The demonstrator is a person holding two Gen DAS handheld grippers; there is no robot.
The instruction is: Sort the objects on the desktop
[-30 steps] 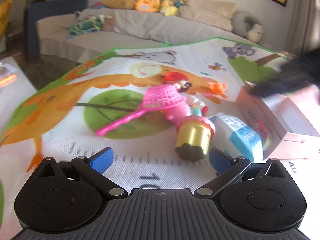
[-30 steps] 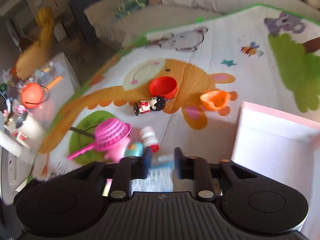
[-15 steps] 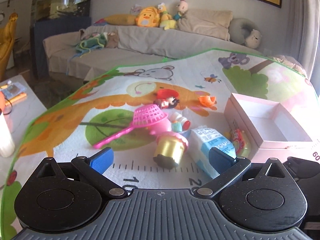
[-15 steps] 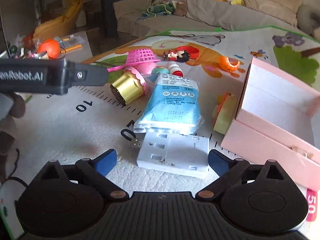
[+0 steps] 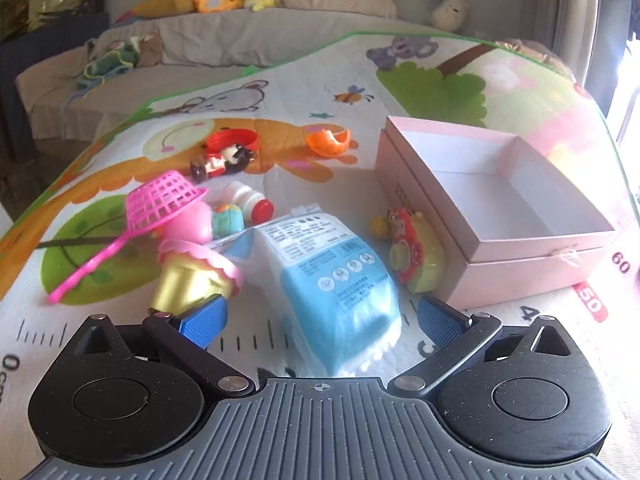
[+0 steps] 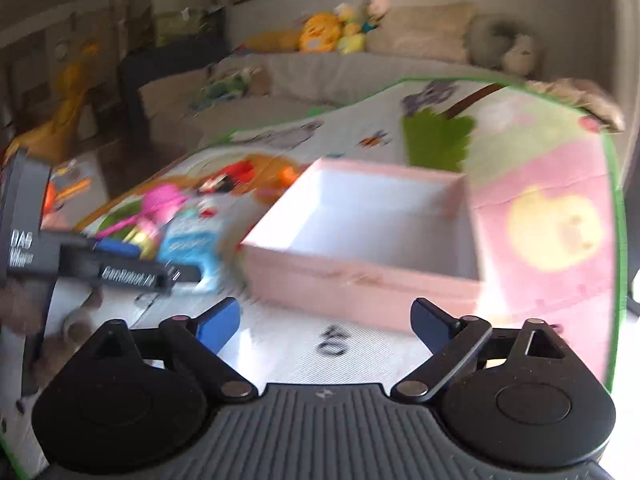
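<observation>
My left gripper [image 5: 320, 318] is open low over the play mat, and the near end of a blue-and-white pack [image 5: 332, 280] lies between its blue fingers [image 5: 204, 320] without the pads pressing on it. A gold cupcake toy [image 5: 188, 280] lies on its side against the left finger. The open pink box [image 5: 520, 256] stands to the right. My right gripper [image 6: 326, 320] faces the pink box [image 6: 360, 280] from the front. Its jaws are opening wide with nothing between them. In this blurred view the left gripper [image 6: 120, 272] shows at the left.
A pink net scoop [image 5: 160, 204], a small red-capped bottle [image 5: 252, 200], a lying figurine [image 5: 224, 160], a red lid [image 5: 232, 140] and an orange piece [image 5: 328, 142] lie beyond the pack. A yellow-and-red toy [image 5: 416, 256] rests against the box. A sofa [image 5: 240, 40] stands behind the mat.
The left gripper moved forward and right, so the pack now lies between its fingers. The right jaws went from nearly shut to wide, and that gripper swung right from the toys toward the pink box.
</observation>
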